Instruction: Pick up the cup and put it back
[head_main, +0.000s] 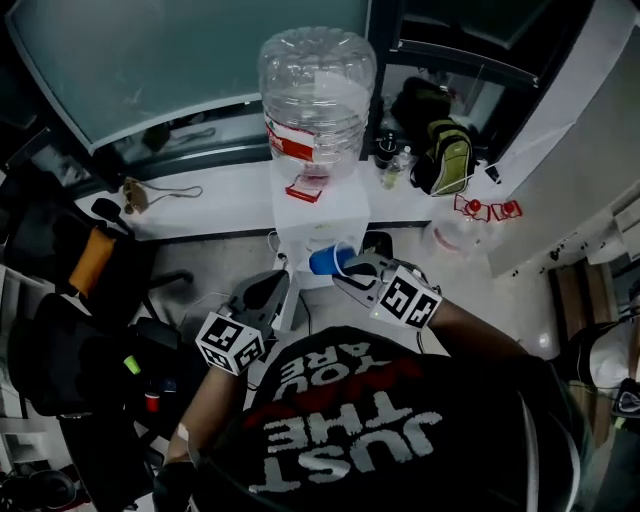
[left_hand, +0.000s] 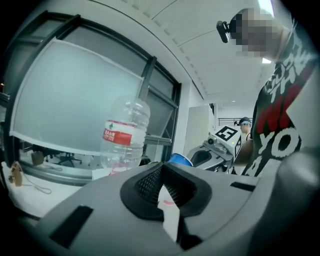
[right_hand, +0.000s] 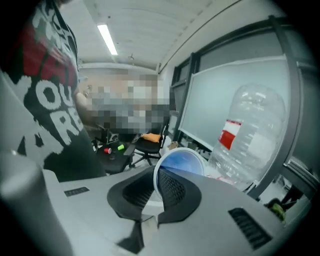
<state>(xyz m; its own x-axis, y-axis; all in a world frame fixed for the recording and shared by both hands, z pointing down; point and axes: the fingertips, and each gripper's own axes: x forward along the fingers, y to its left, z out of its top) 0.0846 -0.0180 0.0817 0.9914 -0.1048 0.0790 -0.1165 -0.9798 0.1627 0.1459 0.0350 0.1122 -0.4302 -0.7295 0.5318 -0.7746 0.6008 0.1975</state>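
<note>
In the head view, the right gripper (head_main: 352, 270) holds a small blue cup (head_main: 328, 259) tilted sideways at the front of the white water dispenser (head_main: 322, 215).

In the left gripper view, the left gripper (left_hand: 162, 189) is closed and empty.

In the right gripper view, the right gripper (right_hand: 154, 194) pinches the cup's (right_hand: 181, 162) white rim, beside the clear bottle (right_hand: 250, 135).

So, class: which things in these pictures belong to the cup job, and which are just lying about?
Belongs to the job:
- blue cup, gripped at its rim
- right gripper holding it
- water dispenser right by the cup, probably

Just lying about:
- backpack on the ledge
- orange item at the left
- small red items near the backpack
</note>
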